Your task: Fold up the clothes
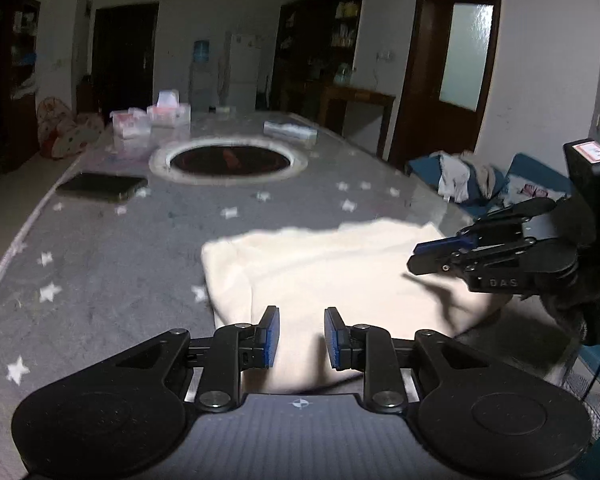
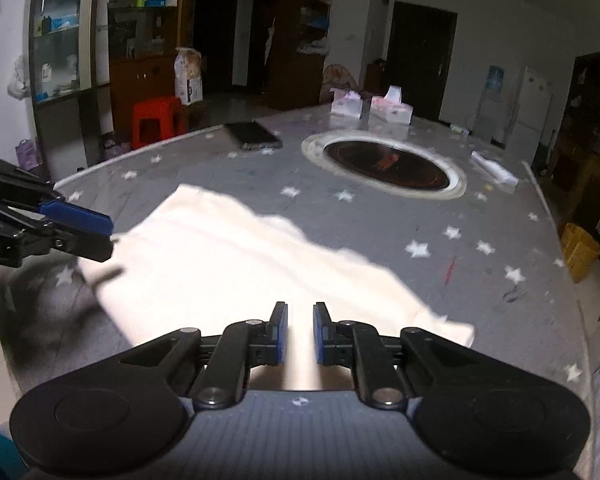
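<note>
A cream-white garment [image 2: 236,256] lies spread on the near part of the counter [image 1: 112,264], which is covered by a grey cloth printed with white stars. The garment looks at least partly doubled over, with a thicker rolled edge on its left side in the left wrist view; how many folds it holds cannot be told, as it is overexposed and blurred.

The left gripper [image 1: 301,336] hovers over the garment's near edge, jaws parted with nothing between them. The right gripper [image 2: 301,330] is likewise released over the cloth, with a narrower gap between its pads and nothing held.

The scene fits either a garment laid out and half folded with more folds due, or one just folded and let go. If another fold is due, it would go best with each gripper pinching a corner of the same edge, taking all layers together, lifting evenly and laying the edge flush on the opposite one, so no crease is dragged in.

Beyond the garment lie a dark phone [image 2: 254,135], a round sunken hotplate [image 2: 384,164] and tissue boxes [image 2: 392,110]. The only legible writing is "DAS" [image 1: 503,282] on the right gripper's body.
</note>
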Demonstrator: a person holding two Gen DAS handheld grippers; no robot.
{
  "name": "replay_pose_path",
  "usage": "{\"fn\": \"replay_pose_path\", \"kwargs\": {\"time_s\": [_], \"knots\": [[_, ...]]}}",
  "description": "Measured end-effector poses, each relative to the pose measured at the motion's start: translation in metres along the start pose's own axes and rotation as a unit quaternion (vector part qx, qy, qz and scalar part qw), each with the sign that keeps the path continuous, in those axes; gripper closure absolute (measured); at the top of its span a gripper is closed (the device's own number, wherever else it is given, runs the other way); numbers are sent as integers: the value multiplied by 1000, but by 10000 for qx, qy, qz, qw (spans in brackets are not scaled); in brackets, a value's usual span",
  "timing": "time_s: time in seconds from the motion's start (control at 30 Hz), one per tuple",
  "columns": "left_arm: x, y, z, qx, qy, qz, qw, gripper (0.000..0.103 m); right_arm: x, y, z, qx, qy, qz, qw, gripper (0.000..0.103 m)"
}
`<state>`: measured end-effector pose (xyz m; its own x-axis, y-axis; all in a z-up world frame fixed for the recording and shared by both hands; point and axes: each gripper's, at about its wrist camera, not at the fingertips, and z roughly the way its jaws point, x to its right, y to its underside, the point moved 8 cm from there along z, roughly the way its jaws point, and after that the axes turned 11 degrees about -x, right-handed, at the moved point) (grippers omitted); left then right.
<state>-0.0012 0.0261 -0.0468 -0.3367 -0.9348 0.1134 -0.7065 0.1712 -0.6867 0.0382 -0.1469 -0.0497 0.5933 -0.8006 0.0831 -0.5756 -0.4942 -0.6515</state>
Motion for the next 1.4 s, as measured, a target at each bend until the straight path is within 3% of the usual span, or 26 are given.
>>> {"fn": "replay_pose_path", "kwargs": {"time_s": [0.27,0.57,0.77,1.1,1.4], "knots": [[-13,3,10,-264,183,-346,9989,75,5,15,7,-101,-121,365,9992,87],[-15,-50,28,-32,-75,-133,9999,77,19,-4,1,24,-138,416,9990,86],[-21,-69,61,-227,-72,-172,9996,78,41,-19,14,-15,22,444,9990,86],[-33,-73,84,-438,-198,-251,9985,81,55,-26,53,-301,-79,568,9979,87],[-35,-73,89,-471,-241,-278,9982,81,49,-41,46,-151,-131,459,9987,87]]}}
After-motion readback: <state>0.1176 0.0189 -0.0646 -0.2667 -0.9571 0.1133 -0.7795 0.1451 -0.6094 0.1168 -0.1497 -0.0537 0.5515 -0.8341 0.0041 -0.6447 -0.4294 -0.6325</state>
